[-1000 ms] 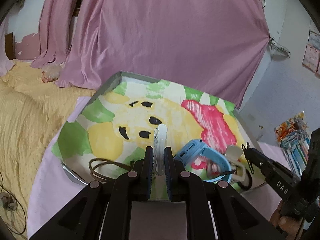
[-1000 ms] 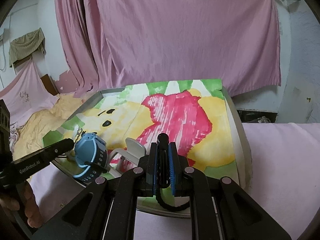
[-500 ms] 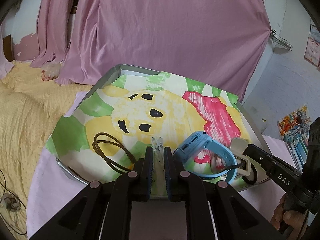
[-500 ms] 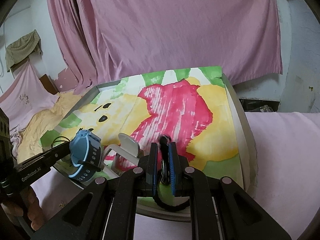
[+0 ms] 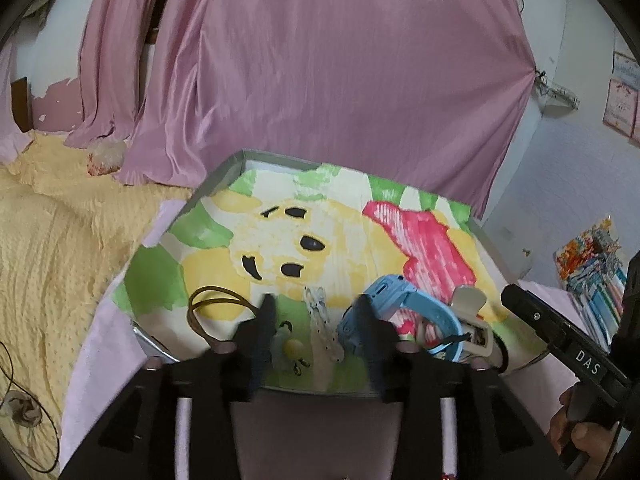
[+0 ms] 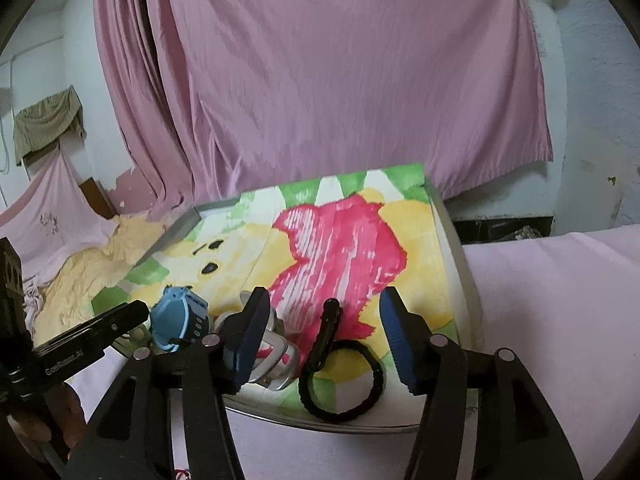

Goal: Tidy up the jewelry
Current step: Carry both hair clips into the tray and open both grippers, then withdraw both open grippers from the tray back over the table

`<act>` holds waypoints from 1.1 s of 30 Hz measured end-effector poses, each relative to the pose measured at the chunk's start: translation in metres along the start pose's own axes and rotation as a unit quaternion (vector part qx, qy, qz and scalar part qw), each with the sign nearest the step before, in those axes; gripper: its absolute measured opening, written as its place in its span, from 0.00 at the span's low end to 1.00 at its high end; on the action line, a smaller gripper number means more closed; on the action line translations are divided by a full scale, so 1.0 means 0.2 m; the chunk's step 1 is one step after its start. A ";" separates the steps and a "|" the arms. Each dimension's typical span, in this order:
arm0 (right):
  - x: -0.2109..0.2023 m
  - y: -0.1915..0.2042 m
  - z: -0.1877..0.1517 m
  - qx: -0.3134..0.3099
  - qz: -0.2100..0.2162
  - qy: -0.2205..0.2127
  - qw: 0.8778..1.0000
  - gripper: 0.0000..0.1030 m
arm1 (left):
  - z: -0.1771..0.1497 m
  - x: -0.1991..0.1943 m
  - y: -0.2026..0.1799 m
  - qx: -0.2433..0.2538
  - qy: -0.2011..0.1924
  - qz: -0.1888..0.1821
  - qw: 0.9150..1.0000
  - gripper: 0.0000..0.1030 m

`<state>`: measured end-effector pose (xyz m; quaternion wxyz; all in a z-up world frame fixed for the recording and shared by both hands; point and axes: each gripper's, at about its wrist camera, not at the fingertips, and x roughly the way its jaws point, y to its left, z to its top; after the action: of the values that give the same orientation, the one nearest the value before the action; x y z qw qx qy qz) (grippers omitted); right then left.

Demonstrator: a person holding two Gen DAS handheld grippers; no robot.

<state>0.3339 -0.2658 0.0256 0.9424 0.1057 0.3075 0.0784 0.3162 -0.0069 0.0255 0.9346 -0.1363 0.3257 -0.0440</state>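
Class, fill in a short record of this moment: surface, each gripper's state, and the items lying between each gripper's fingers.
surface: tray lined with a painted bear cloth
left gripper: open
between its fingers: clear plastic hair clip
right gripper: open
between its fingers: black braided bracelet
other items: blue smartwatch, brown cord loop

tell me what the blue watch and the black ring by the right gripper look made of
Blue watch: looks like matte plastic or silicone, with a smooth moulded band. Black ring: seems to be braided cord or elastic; its surface shows a ribbed, twisted texture, though it could be rubber.
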 end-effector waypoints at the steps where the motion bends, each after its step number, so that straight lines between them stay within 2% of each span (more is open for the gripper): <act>1: -0.01 0.00 0.00 0.000 0.000 -0.007 1.000 0.56 | 0.00 -0.01 0.00 -0.002 -0.009 -0.001 1.000 0.54; 3: -0.04 0.00 0.00 0.002 -0.002 -0.017 1.000 0.67 | 0.00 -0.04 0.01 -0.005 -0.023 -0.005 1.000 0.59; 4: -0.05 -0.01 0.00 0.004 -0.002 -0.023 1.000 0.73 | 0.00 -0.05 0.01 -0.005 -0.028 -0.006 1.000 0.66; 5: -0.06 -0.01 -0.01 0.004 -0.002 -0.027 1.000 0.77 | 0.00 -0.06 0.01 -0.006 -0.034 -0.007 0.999 0.71; 6: -0.08 -0.01 -0.01 0.002 -0.004 -0.029 1.000 0.78 | 0.00 -0.08 0.01 -0.009 -0.041 -0.009 0.999 0.81; 9: -0.13 0.00 -0.02 -0.002 -0.004 -0.038 0.999 0.88 | 0.00 -0.15 0.01 -0.011 -0.066 -0.010 0.998 0.87; 11: -0.18 0.01 -0.02 -0.006 -0.002 -0.056 0.998 0.91 | -0.01 -0.20 0.00 -0.003 -0.079 -0.008 0.997 0.98; 21: -0.48 0.07 -0.08 -0.024 -0.007 -0.134 0.991 0.94 | -0.09 -0.42 -0.03 0.021 -0.126 0.006 0.992 0.99; 28: -0.63 0.10 -0.16 -0.033 -0.002 -0.142 0.989 0.94 | -0.16 -0.58 -0.05 0.042 -0.154 0.001 0.987 0.99; 33: -0.71 0.12 -0.22 -0.046 0.002 -0.146 0.988 0.94 | -0.21 -0.63 -0.05 0.050 -0.156 0.004 0.986 0.99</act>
<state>0.1925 -0.2658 0.0757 0.9808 0.0737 0.1626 0.0783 0.1917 -0.0040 0.0728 0.9798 -0.0931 0.1737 -0.0344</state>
